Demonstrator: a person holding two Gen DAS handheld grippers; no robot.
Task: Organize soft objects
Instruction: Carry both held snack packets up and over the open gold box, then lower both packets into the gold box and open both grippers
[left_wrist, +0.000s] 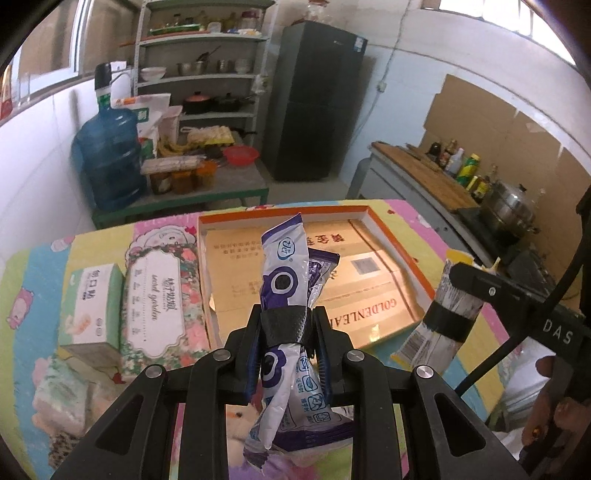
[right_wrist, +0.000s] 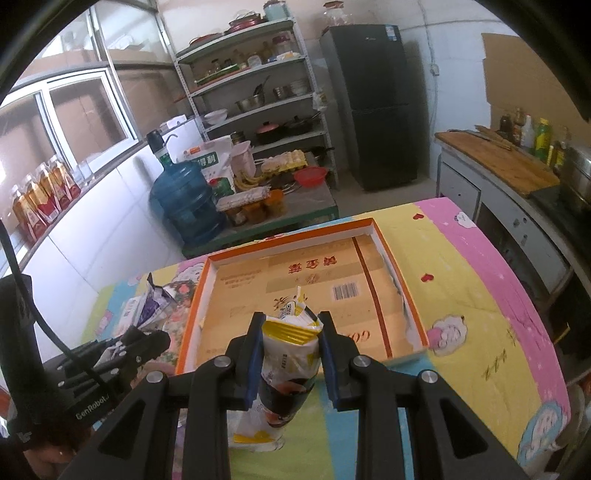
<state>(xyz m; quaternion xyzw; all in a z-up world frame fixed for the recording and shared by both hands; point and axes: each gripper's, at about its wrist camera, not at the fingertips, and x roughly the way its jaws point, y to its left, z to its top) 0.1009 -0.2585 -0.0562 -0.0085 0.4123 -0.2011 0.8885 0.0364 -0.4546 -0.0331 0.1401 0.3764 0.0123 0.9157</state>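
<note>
The left gripper (left_wrist: 286, 325) is clamped narrowly around the waist of a purple-and-white soft packet (left_wrist: 284, 266), whose two ends flop free above and below the pads. The right gripper (right_wrist: 291, 339) pinches a yellow-and-white pouch (right_wrist: 291, 347) in the same way, its crumpled top poking up between the fingers. Both are held over the near edge of the orange-rimmed cardboard tray (right_wrist: 384, 236), which lies bare on the cartoon-print tablecloth (right_wrist: 480, 295). To the tray's left lie a floral tissue pack (left_wrist: 157, 295) and a green-and-white box (left_wrist: 94, 299), not yet put away. The risk lies in the slack packaging: a pinched, slippery film could slide out early and land outside the tray, or a drooping end could catch the raised rim. With the two grippers so near each other, they could also knock together over the tray.
</note>
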